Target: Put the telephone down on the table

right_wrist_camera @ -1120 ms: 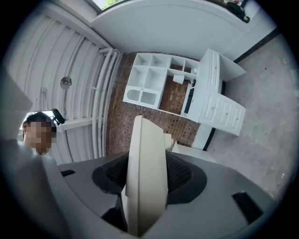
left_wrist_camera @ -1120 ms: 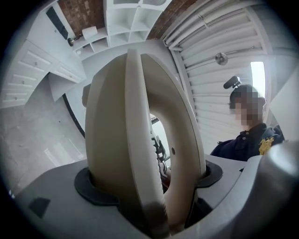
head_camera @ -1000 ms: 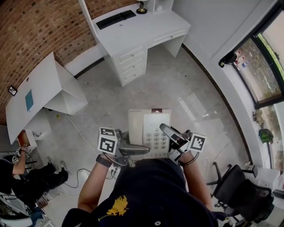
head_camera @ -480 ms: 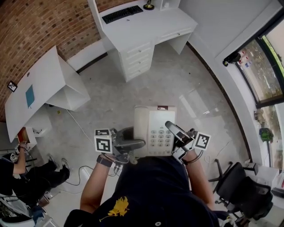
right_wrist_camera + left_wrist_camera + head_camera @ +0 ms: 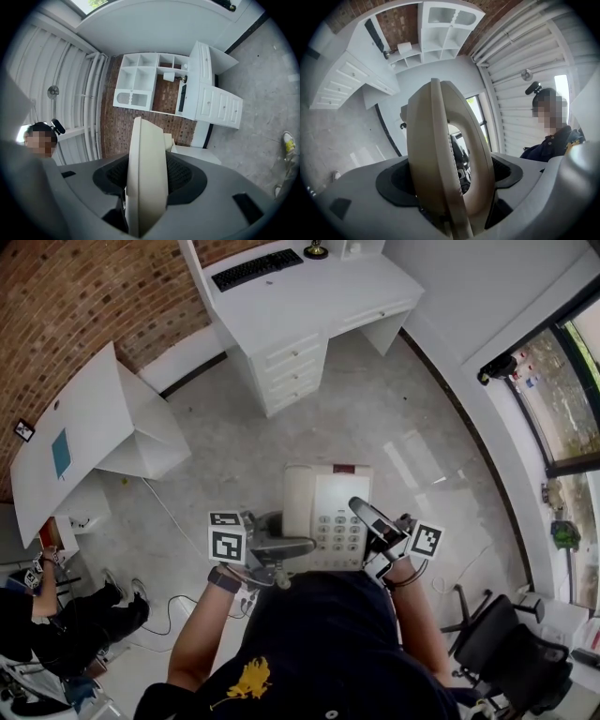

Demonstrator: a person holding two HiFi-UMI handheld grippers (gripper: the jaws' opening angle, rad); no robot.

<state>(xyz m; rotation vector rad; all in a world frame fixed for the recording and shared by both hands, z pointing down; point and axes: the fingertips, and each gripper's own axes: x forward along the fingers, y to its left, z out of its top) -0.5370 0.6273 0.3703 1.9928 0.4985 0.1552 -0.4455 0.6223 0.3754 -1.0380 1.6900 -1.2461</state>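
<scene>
Cream plastic sits between the jaws of both tools, so the pick-up part is done: you have the phone (image 5: 328, 512) off any surface and carried in the air close in front of your body, with bare floor (image 5: 394, 418) under it. Your left tool (image 5: 281, 547) is closed on the handset (image 5: 298, 502) side, its dark pads pressed against the handset and the edge of the base beneath it. Your right tool (image 5: 367, 518) is closed on the opposite edge, by the keypad (image 5: 342, 532). Its jaws stand fairly wide, which I put down to the thickness of the base there, and the pads bear on it from both sides. The phone lies roughly level, keypad up, with the handset seated in its cradle.

What is left is the whole of the putting down. The likeliest tabletop (image 5: 319, 306), the white one with the keyboard (image 5: 256, 269), is well apart from the phone, ahead of you across the floor. A second white tabletop (image 5: 84, 427) stands off to your left, also well apart. Which one you mean I cannot tell. By my judgement you are at the carrying stage: bring the phone over a tabletop, lower it until the base rests flat and clear of the edge, and only then open both tools and draw them away sideways
</scene>
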